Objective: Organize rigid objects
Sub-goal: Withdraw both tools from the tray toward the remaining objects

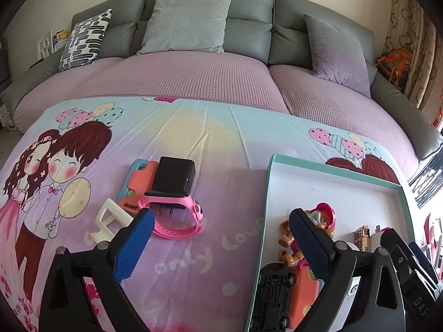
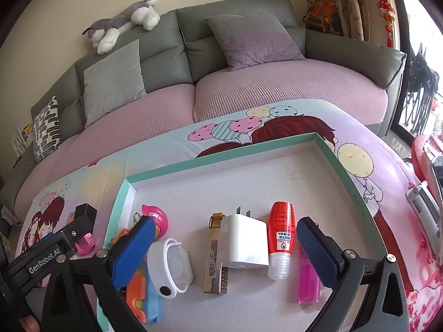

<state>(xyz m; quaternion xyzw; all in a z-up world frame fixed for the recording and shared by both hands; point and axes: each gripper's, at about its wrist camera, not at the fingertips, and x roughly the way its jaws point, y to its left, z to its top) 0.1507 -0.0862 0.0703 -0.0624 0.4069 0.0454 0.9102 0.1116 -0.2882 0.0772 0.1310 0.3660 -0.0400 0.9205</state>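
Left gripper [image 1: 221, 221] jaws apart, empty; pink watch [image 1: 177, 213] and black charger [image 1: 175, 177] lie on the cloth just ahead of its left finger. Right gripper [image 2: 225, 246] jaws apart, empty, over the box [image 2: 221, 156]; white charger [image 2: 243, 242], gold lighter [image 2: 214, 251], red bottle [image 2: 281, 235] lie between them.

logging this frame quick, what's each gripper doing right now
Left gripper: open, holding nothing, over the cartoon-print cloth.
Right gripper: open, holding nothing, over the teal-rimmed white tray.
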